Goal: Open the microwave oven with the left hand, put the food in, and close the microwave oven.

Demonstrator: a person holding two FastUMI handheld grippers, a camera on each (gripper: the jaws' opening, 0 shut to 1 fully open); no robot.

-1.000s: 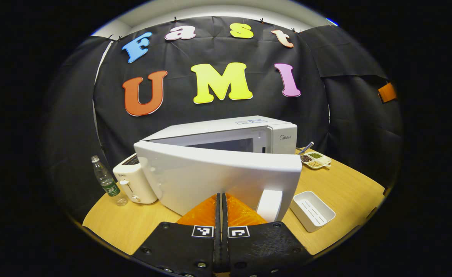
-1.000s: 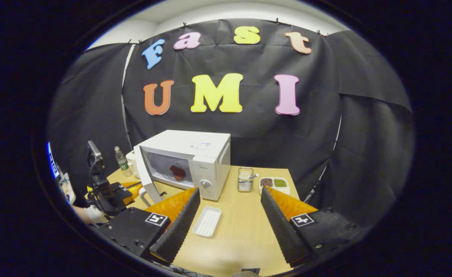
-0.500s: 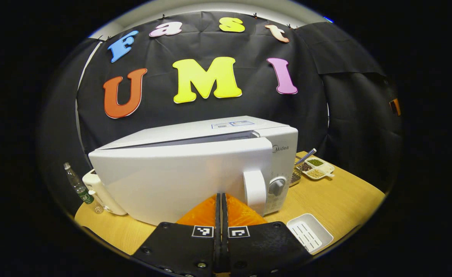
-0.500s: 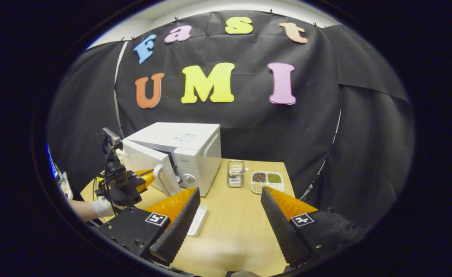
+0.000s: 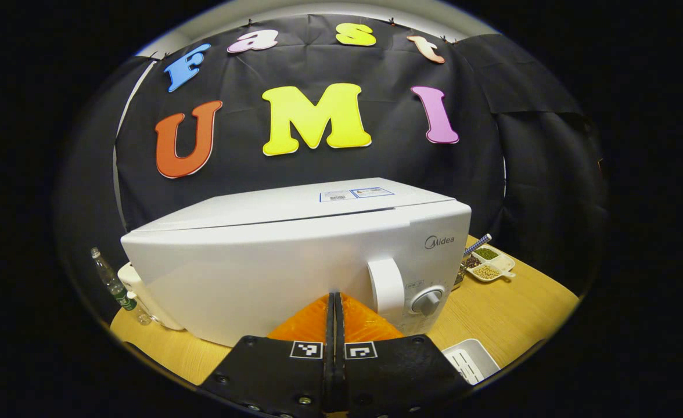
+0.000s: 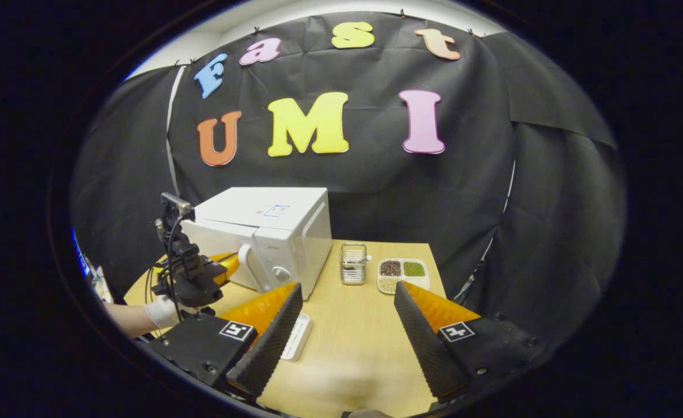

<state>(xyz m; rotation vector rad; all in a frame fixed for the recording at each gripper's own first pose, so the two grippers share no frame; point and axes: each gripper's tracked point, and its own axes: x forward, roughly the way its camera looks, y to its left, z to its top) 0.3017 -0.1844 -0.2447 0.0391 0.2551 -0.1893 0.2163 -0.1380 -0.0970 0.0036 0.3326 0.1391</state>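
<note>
Black crinkled cloth hangs behind a bench (image 6: 353, 342) of pale, smooth wood grain. On the bench's left half stands the microwave oven (image 5: 295, 255), a boxy white appliance with a glossy, slightly bowed front; its door (image 5: 243, 273) lies flush with the body, a thick white handle (image 5: 385, 285) standing upright at the door's right edge and a round grey knob (image 5: 428, 302) just beside it on the control panel. The food cannot be seen with the door closed.

The left gripper (image 5: 335, 302) has its two fingers pressed together with nothing between them; the orange, ribbed plastic fingertips (image 5: 365, 319) touch the lower door front just left of the handle. In the right gripper view the left gripper (image 6: 225, 264) shows against the microwave oven (image 6: 272, 232) with a white-gloved hand (image 6: 161, 312) holding its black frame.

The right gripper (image 6: 347, 302) is spread wide and holds nothing, hanging over the bench's near edge; its fingers (image 6: 272, 331) carry black sawtooth pads backed by orange plastic.

A shallow white rectangular tray (image 6: 297, 337) with a slotted floor lies near the bench's front, partly behind the right gripper's left finger. Right of the microwave oven stands a small wire-mesh basket (image 6: 353, 264), and just beside it a white divided dish (image 6: 401, 271) with dark brown, green and tan grains in separate compartments. At the bench's left edge, partly hidden behind the microwave oven, are a cream toaster (image 5: 138, 290) and a clear plastic bottle (image 5: 112, 284).
</note>
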